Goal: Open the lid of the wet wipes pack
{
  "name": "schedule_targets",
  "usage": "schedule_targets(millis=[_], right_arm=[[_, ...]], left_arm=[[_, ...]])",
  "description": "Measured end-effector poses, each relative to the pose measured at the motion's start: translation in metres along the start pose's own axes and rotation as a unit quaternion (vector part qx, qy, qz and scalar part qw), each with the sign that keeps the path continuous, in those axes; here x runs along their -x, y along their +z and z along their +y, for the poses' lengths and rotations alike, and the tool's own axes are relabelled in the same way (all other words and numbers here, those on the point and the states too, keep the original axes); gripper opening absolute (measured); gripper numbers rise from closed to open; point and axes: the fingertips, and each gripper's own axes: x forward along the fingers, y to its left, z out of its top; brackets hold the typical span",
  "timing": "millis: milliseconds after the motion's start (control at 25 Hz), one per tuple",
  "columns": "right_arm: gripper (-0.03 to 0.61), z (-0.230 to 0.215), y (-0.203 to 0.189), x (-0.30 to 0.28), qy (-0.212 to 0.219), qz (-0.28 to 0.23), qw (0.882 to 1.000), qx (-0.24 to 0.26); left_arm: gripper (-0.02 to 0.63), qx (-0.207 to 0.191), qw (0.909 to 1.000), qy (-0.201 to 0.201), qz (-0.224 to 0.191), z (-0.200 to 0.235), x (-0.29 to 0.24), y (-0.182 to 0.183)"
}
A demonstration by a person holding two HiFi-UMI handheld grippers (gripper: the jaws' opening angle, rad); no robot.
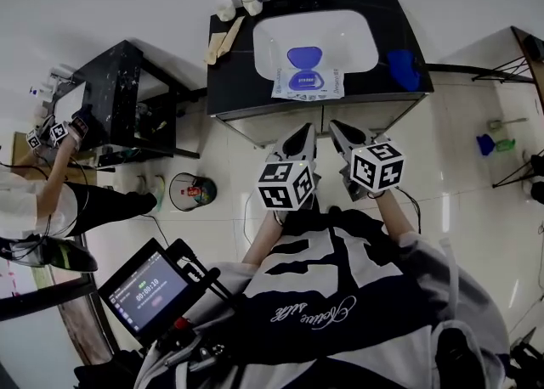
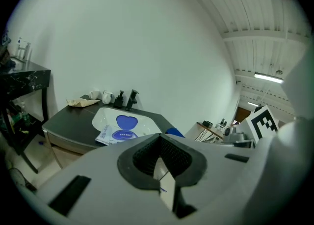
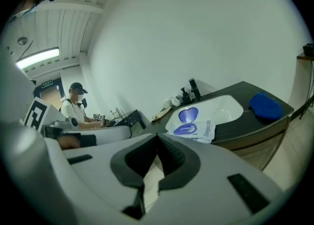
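**Item:** wet wipes pack (image 1: 308,83), lying on the front rim of the sink basin (image 1: 361,39), set in the dark worktop (image 1: 234,81).

**Condition:** blue lid (image 1: 304,57) flipped up toward the basin; task judged done.

**Tools:** left gripper (image 1: 299,137) and right gripper (image 1: 342,135), jaws together, both empty, well short of the pack.

**Handling:** keep both clear, since the pack looks easy to nudge.

**Unclear:** hinge, dispensing slot and pack print are too small to tell.

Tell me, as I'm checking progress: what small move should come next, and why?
Probably just lower the left claw and right claw to rest: both are shut, empty and well short of the counter, and the wet wipes pack lies at the front rim of the sink with its blue lid already flipped open.
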Motion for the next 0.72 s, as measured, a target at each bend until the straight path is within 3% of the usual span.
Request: schedule_targets(millis=[280, 440, 720], right_arm=[[-0.002, 0.004, -0.030, 0.067, 0.035, -0.002, 0.999, 0.016], [-0.002, 0.004, -0.030, 0.067, 0.043, 0.010, 0.999, 0.007], [-0.002, 0.007, -0.027, 0.067, 0.047, 0.001, 0.999, 0.005]], left_arm=[[-0.002, 0.010, 0.9995, 0.031, 0.001, -0.063, 0.031, -0.057], [-0.002, 0.025, 0.9989, 0.039, 0.008, -0.063, 0.029, -0.057], [-0.002, 0.003, 0.9986, 0.052, 0.006, -0.058, 0.031, -0.056]])
